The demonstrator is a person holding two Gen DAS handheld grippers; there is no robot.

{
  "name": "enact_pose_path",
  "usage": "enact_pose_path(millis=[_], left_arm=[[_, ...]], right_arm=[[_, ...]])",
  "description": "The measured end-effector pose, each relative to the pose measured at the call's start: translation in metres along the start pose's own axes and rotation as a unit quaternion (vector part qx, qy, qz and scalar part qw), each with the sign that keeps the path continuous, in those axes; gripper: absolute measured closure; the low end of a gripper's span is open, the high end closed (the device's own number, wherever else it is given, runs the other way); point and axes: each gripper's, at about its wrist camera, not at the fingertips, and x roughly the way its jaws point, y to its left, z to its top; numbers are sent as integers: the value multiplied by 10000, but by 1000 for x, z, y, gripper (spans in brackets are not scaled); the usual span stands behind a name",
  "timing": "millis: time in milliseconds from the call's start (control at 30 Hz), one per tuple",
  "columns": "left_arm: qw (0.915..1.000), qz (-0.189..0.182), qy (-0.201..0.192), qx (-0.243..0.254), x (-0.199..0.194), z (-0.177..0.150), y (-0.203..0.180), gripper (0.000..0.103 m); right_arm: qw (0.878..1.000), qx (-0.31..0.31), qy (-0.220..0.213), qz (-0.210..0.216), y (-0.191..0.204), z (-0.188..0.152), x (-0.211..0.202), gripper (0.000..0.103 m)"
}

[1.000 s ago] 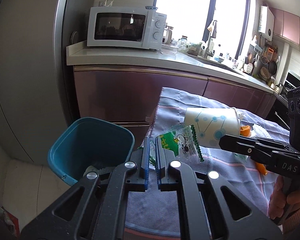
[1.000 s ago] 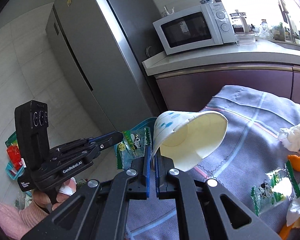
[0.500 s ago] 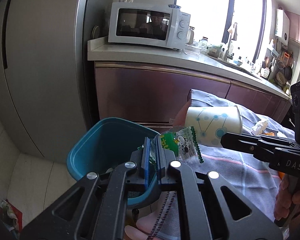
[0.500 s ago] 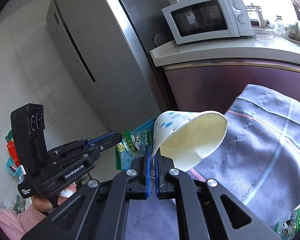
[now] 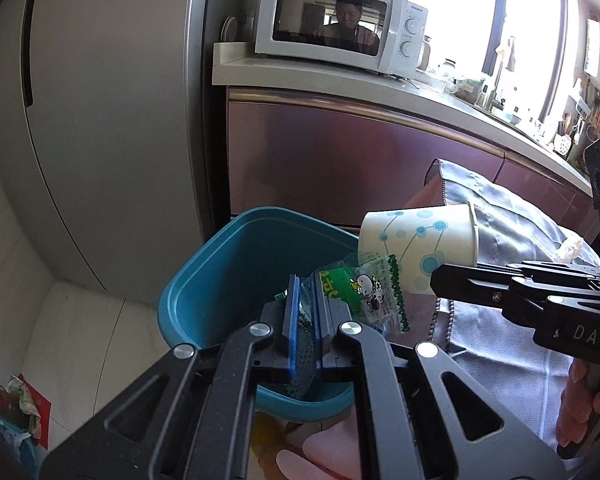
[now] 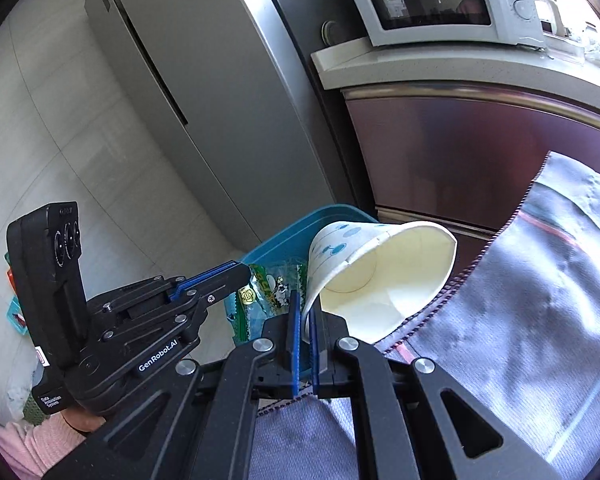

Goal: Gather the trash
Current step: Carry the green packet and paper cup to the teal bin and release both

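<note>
Two grippers are carrying trash: the left gripper [image 5: 305, 312] is pinching a green wrapper [image 5: 360, 292] directly over the bin [image 5: 204, 280], while the right gripper [image 6: 305, 316] is clamping a paper cup [image 6: 380, 276], lying sideways, at the bin's three o'clock rim.

The left gripper [image 5: 305, 308] is pinching a candy wrapper [image 5: 364, 294] between its nearly closed blue pads, angling downward. The right gripper [image 6: 303, 322] is clamping the rim of a paper cup [image 6: 384, 276] the same way, also tilting down. Each is being gripped by a hand [image 5: 588, 404] from below, with a pink sleeve [image 6: 40, 446] showing
</note>
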Motion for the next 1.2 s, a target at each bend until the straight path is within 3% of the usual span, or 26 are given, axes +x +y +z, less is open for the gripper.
enact_pose_path(millis=[300,1067,1200], left_arm=[[9997,223,24,-16,10,-11,5,97],[9989,472,-47,34,22,-13,7,95],[9985,533,-143,53,19,-12,5,84]], right_arm=[[9989,-205,406,-131,7,5,33,100],[9973,-183,666,-253,5,7,63,95],[9978,-126,594,-251,1,4,57,92]])
